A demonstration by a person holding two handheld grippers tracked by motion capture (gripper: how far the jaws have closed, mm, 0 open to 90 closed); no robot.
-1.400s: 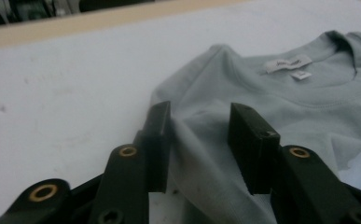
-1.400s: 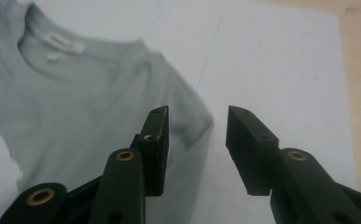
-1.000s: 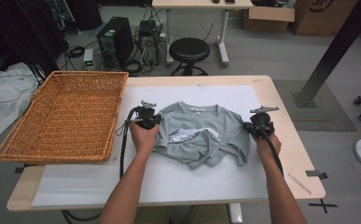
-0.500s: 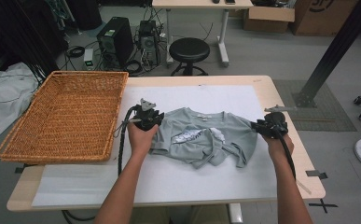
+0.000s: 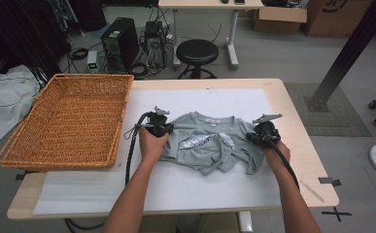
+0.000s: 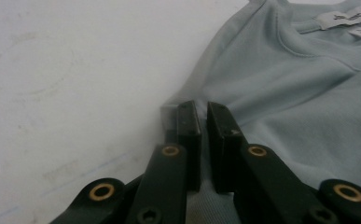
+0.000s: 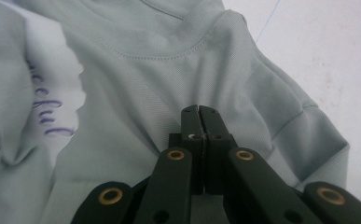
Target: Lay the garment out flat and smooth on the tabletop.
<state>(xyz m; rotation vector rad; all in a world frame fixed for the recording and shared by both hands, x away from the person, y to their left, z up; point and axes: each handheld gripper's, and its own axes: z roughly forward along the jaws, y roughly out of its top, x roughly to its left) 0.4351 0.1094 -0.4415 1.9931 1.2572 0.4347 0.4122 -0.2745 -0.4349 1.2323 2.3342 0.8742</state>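
Closed on cloth at both shoulders: left gripper [image 6: 200, 135] having just pinched the grey T-shirt [image 5: 210, 143], right gripper [image 7: 201, 123] likewise. Spread crosswise between them on the tabletop [image 5: 185, 189] (collar farthest), wicker basket [image 5: 69, 119] leftward.

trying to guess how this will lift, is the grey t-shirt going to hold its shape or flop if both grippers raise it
The grey t-shirt already lies creased and bunched on the white mat, so it will likely sag between the left gripper and right gripper. It looks thin, so probably light. The knit weave seen in the right gripper view suggests it should not slip easily from shut jaws.
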